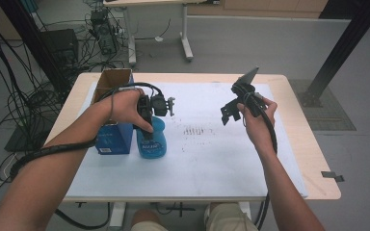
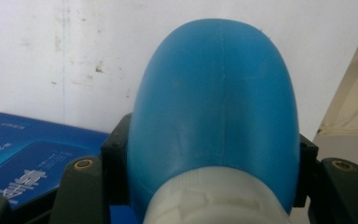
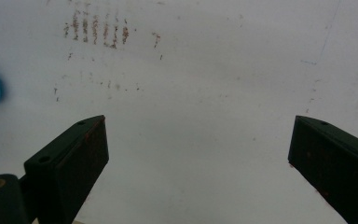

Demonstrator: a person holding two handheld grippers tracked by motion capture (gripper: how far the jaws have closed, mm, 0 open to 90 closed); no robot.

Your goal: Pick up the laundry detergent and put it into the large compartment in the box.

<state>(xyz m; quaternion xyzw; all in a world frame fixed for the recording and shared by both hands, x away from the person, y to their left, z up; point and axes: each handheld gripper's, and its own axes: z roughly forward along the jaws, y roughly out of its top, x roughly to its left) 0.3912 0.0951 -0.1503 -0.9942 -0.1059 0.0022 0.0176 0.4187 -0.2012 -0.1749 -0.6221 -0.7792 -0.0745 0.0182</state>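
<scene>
- Left hand-held gripper (image 1: 150, 124) clamped on the blue bottle (image 1: 151, 139), jaws pressed against both flanks just below the white neck, as seen in the left gripper view (image 2: 214, 154); gripped high up, probably so the body hangs plumb and the base can meet the sheet squarely.
- Blue bottle standing upright, or very nearly down, near the left edge of the desk (image 1: 313, 163), about midway between front and back edges; contact between base and sheet not certain from these angles.
- Blue box (image 1: 113, 137) just beside the bottle on its left, open top facing up, touching or almost touching; kept close, likely because bottle and box belong to one job, whether packing or unpacking.
- Box face with white lettering also visible at lower left of the left gripper view (image 2: 23, 158).
- Right hand-held gripper (image 1: 236, 109) held above the right half of the desk, well apart from bottle and box, jaws spread wide with nothing between them; right gripper view (image 3: 198, 154) looking down on bare sheet, a sliver of blue at its left edge.
- Parked clear, probably to leave the left side room while staying ready to assist.
- White sheet (image 1: 212, 159) covering most of the desk, with faint brownish smudges (image 1: 196, 131) near its centre; a plain working surface.
</scene>
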